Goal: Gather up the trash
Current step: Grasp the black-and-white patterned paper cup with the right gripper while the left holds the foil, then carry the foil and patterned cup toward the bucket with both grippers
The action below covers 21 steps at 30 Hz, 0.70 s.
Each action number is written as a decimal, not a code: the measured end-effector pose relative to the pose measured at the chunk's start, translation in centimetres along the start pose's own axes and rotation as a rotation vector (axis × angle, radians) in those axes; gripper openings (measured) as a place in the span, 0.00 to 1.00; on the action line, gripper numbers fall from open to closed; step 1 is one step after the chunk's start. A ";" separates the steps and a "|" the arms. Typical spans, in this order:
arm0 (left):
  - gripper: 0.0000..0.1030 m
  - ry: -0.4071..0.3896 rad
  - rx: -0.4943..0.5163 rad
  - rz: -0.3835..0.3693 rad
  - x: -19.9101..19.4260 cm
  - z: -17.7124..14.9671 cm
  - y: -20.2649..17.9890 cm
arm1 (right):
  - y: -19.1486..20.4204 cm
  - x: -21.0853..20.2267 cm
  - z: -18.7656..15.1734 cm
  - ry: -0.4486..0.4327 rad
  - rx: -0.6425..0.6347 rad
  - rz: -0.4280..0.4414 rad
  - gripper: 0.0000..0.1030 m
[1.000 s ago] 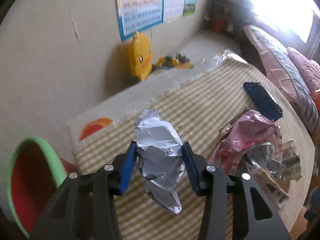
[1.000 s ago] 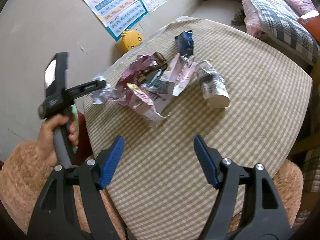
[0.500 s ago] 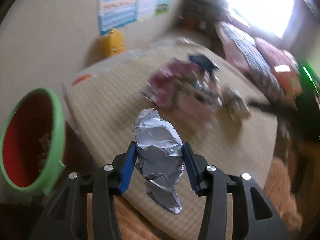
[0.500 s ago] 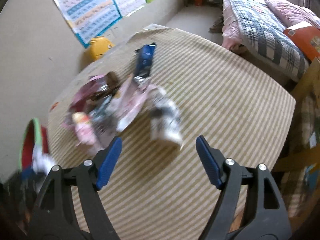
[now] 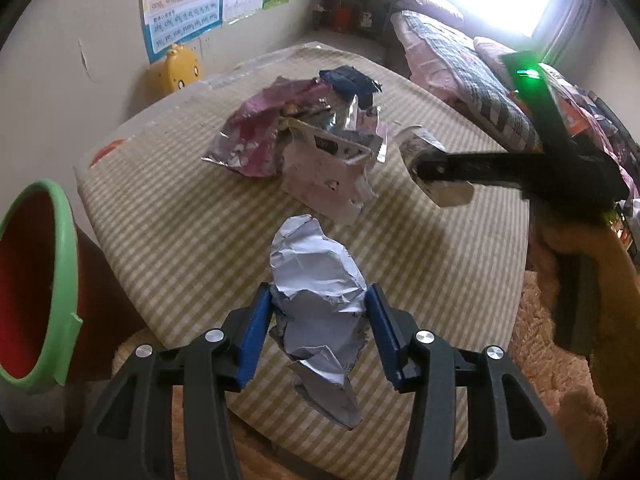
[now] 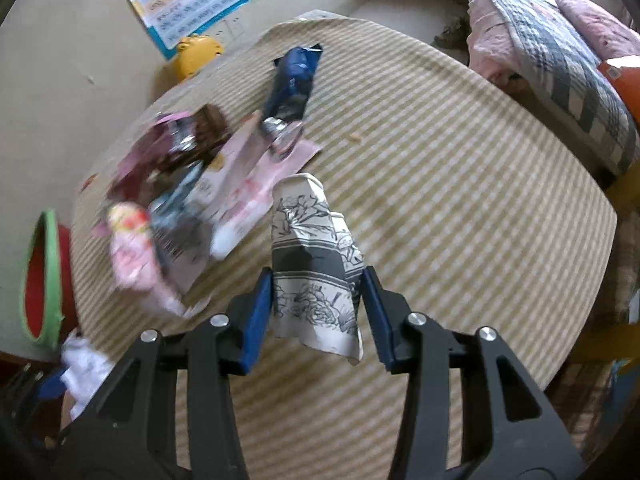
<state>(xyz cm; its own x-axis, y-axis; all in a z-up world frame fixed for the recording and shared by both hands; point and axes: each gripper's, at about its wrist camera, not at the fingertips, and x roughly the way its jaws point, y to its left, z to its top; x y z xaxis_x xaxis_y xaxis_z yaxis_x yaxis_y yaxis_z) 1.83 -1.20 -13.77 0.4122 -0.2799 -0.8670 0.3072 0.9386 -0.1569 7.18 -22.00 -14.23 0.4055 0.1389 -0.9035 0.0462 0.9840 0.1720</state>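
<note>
Handling of the trash: being thin crumpled foil and paper, both held pieces are looking light, soft and easily crushed; a pinch across the bunched middle is likely serving best, since loose edges would probably tear or slip.
Left gripper: its blue fingers are pinching a crumpled silver wrapper at lower centre of the left wrist view, the wrapper sticking up above the pads and hanging below them, lifted clear of the cloth.
Right gripper: its fingers are pressing on either side of a crushed floral-printed carton at centre of the right wrist view; whether the carton is still resting on the cloth is not showing clearly.
Finger opening: both pairs are standing partly closed, only as wide as the trash between them.
Trash pile: pink, silver and dark blue wrappers are lying heaped together in the upper centre of the left wrist view, on the striped tablecloth.
Bin: a red bin with a green rim is sitting at the left edge of the frame, beside and below the table edge, near the left gripper.
Judgement: the silver wrapper is appearing ready for dropping into the bin; most of the pile is remaining to be collected.
</note>
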 end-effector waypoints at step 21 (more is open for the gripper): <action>0.53 0.036 -0.021 -0.032 0.7 -0.4 -0.1 | -2.4 -3.0 -3.9 -0.012 0.130 0.022 0.54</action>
<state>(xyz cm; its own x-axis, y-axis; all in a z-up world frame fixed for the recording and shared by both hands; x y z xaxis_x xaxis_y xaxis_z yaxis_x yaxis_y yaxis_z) 1.74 -1.44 -14.53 0.3714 -0.3028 -0.8777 0.3012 0.9335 -0.1947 2.27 -24.31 -13.46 0.4182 0.1581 -0.8945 0.1552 0.9578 0.2418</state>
